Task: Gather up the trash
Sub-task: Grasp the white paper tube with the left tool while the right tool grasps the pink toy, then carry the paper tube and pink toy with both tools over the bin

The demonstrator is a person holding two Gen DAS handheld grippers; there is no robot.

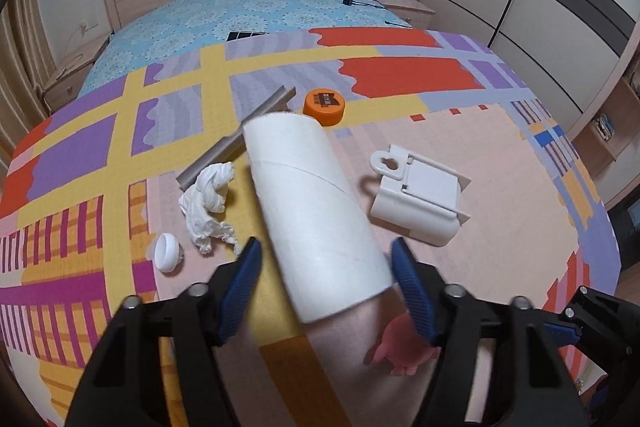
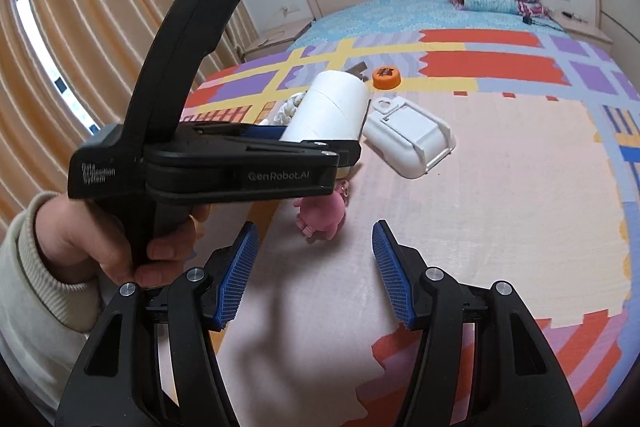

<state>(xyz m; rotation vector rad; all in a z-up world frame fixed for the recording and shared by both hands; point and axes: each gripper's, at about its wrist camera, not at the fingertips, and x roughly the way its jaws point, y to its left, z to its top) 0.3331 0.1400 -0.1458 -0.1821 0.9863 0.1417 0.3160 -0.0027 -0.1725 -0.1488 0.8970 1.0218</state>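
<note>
Left claw [image 1: 324, 263] grips white paper tube [image 1: 312, 211], tube sticking forward between blue pads; right claw [image 2: 316, 251] open, empty.

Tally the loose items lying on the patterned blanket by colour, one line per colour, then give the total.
White: 4 – cardboard tube, crumpled tissue, small round cap, plastic clip holder
Orange: 1 – round bottle cap
Grey: 1 – flat angled strip
Pink: 1 – small toy figure
Total: 7
</note>
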